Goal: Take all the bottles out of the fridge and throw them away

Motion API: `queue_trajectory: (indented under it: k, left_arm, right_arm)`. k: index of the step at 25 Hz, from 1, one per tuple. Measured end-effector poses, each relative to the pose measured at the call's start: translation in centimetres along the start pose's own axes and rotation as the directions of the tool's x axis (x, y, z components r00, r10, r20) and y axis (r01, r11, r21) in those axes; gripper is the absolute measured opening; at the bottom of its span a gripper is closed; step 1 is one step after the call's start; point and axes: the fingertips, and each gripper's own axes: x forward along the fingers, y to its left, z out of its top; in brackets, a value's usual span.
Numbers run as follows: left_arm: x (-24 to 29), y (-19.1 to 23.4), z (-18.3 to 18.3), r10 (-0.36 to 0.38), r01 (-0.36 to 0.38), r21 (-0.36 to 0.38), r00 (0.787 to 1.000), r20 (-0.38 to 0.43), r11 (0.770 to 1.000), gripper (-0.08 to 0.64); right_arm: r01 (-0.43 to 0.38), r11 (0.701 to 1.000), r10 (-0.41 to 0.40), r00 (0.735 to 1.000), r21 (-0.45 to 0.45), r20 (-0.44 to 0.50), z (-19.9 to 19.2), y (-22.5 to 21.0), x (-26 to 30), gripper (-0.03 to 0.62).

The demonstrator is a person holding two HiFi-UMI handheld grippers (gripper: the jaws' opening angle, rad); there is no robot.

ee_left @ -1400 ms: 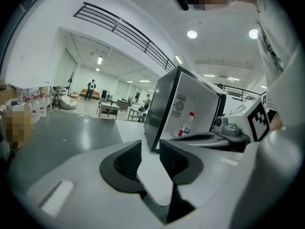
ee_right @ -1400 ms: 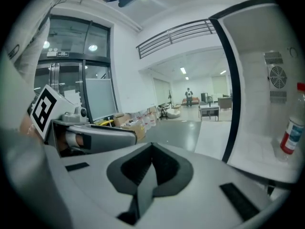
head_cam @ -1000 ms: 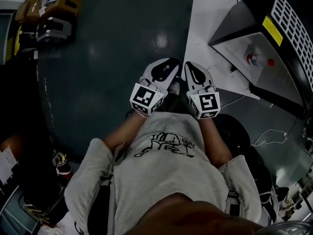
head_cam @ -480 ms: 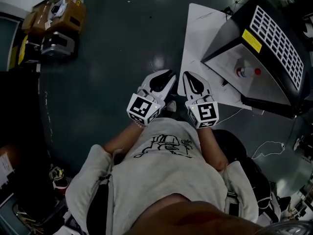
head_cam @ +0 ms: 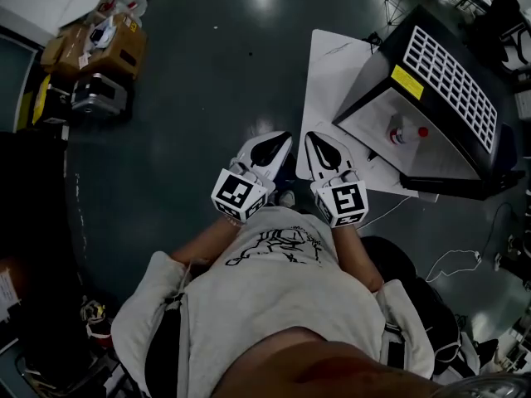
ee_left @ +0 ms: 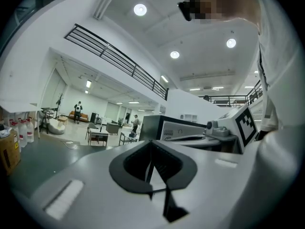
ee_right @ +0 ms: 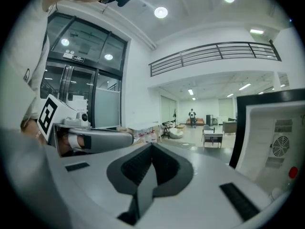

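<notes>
Head view: left gripper [head_cam: 279, 142] and right gripper [head_cam: 317, 142] held side by side at centre, well short of the bottle [head_cam: 404, 133] in the fridge [head_cam: 452, 77] at upper right, probably poised before reaching. Left gripper view: jaws just closed together, nothing between, pointing level. Right gripper view: pressed together too, empty, tipped slightly down.
</notes>
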Motion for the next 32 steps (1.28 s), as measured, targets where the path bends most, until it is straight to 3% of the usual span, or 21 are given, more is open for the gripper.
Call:
queue_trajectory:
  k: [14, 32]
  left_arm:
    - [0.0, -0.8, 2.0, -0.051, 0.051, 0.013, 0.998, 0.021, 0.999, 0.009]
    - [2.1, -4.6, 2.2, -0.155, 0.155, -0.01, 0.988, 0.026, 0.988, 0.009]
  right_arm:
    - [0.023, 1.0, -0.023, 0.999, -0.013, 0.027, 2.0, -0.1, -0.5, 0.009]
    - [0.133, 0.991, -0.133, 0.991, 0.003, 0.034, 1.6, -2.5, -4.4, 0.011]
